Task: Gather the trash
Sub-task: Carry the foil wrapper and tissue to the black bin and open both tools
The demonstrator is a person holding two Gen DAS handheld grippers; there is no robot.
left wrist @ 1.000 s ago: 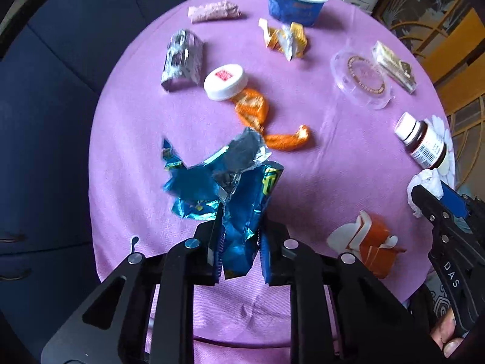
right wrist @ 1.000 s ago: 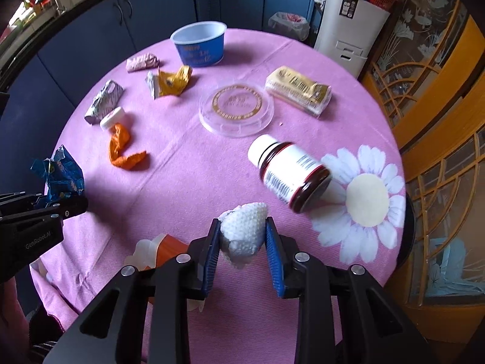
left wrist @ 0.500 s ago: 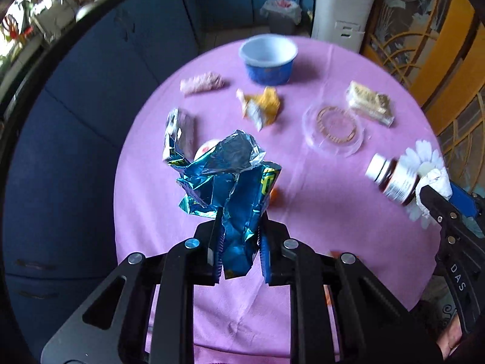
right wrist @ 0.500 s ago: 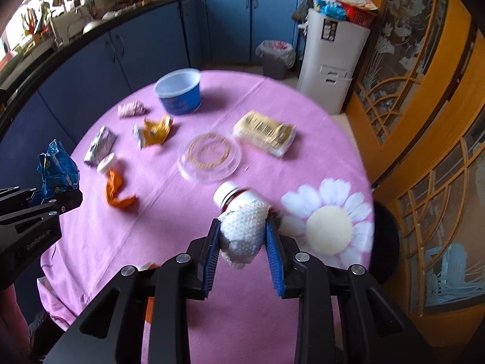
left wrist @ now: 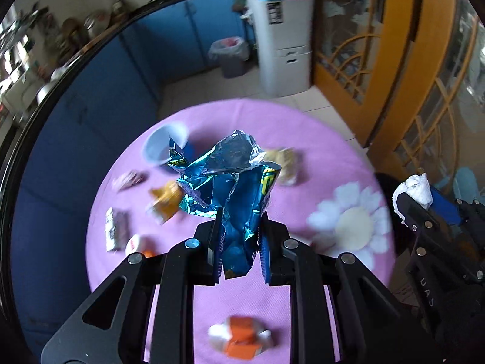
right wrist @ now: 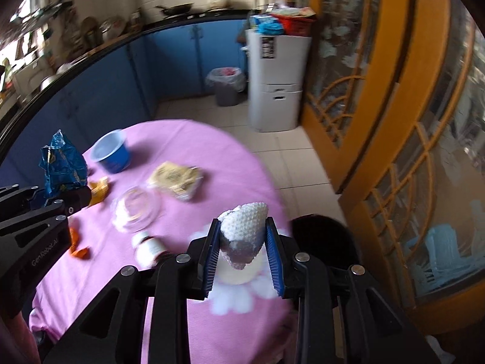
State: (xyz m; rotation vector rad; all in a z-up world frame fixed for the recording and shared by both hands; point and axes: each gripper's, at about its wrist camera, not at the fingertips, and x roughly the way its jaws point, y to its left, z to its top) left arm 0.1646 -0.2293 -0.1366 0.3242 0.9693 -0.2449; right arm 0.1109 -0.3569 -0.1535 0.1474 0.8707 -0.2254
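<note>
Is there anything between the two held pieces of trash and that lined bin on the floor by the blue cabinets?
Only the table lies between; beyond its far edge, bare tiled floor reaches the bin.

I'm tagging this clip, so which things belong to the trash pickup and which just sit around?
Job:
blue foil wrapper in left hand-held gripper
crumpled paper towel in right hand-held gripper
lined trash bin

Lying about:
white drawer cabinet
wok
</note>
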